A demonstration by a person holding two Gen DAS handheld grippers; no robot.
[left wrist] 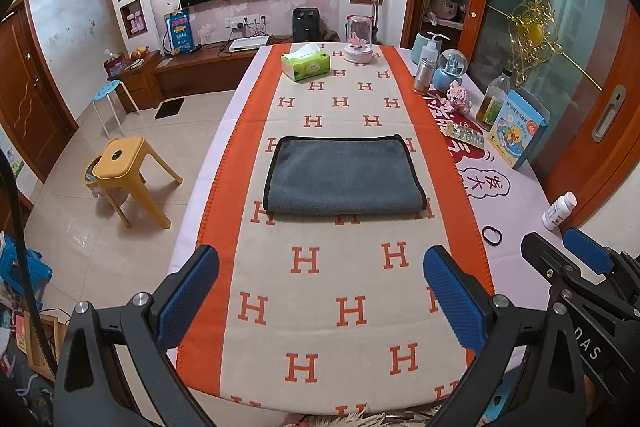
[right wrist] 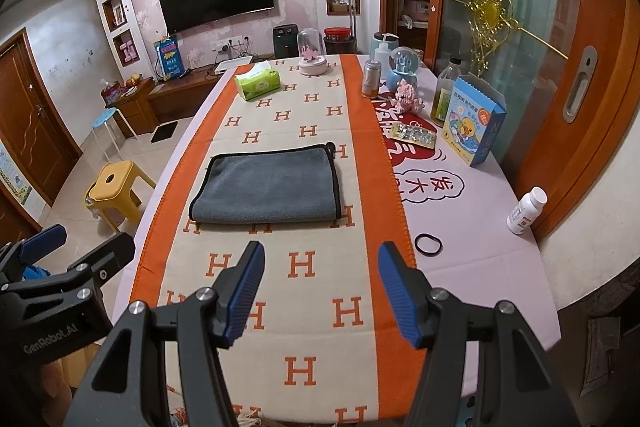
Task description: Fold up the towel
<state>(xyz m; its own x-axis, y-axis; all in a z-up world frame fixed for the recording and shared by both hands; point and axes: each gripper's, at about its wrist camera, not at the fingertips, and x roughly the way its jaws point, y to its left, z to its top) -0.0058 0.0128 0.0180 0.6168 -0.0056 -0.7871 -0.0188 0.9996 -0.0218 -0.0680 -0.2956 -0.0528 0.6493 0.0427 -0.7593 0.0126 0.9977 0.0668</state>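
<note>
A grey towel with a black hem lies folded flat on the orange and cream H-pattern runner in the middle of the table; it also shows in the right wrist view. My left gripper is open and empty, held above the runner well short of the towel's near edge. My right gripper is open and empty, also short of the towel and to its right. Each gripper shows at the edge of the other's view, the right one and the left one.
A green tissue pack and a glass dome stand at the far end. Bottles, a snow globe, a blue box and a white pill bottle line the right side. A black hair tie lies near. A yellow stool stands on the left.
</note>
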